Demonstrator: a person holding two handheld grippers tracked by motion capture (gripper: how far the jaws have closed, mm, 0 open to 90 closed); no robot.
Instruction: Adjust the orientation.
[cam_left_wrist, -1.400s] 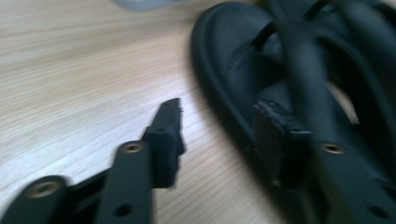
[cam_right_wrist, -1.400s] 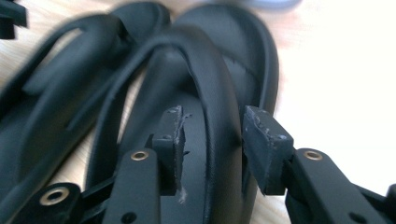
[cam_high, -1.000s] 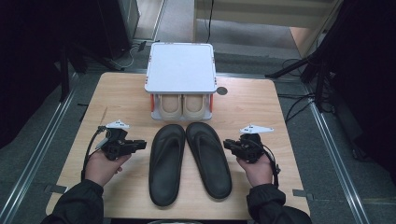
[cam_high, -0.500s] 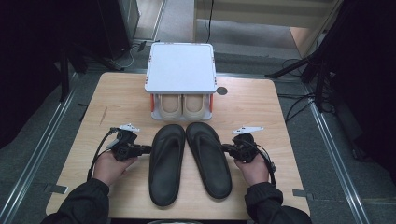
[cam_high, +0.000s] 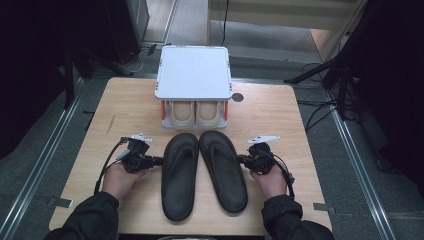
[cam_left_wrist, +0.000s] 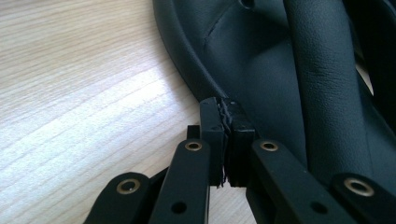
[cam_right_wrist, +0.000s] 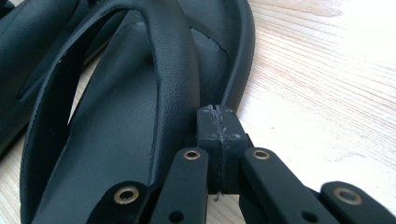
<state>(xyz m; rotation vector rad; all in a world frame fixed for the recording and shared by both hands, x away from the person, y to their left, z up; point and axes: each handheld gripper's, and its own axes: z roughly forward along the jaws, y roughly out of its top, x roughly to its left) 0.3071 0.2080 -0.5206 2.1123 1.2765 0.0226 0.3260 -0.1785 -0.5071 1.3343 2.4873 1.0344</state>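
Both grippers are clamped fully closed with nothing pinched, left gripper (cam_high: 159, 161) nosing the left sandal (cam_high: 179, 175) and right gripper (cam_high: 241, 159) the right sandal (cam_high: 223, 170) near the table's (cam_high: 125, 107) front edge, so next they'd probably open before grabbing.

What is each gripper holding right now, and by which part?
Neither grips anything: the left gripper and right gripper are shut, tips at the outer rims of the left sandal and right sandal.

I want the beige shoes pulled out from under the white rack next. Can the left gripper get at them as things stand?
Probably yes: the left gripper rests shut at the left black sandal, and bare table leads to the beige shoes at the rack's open front.
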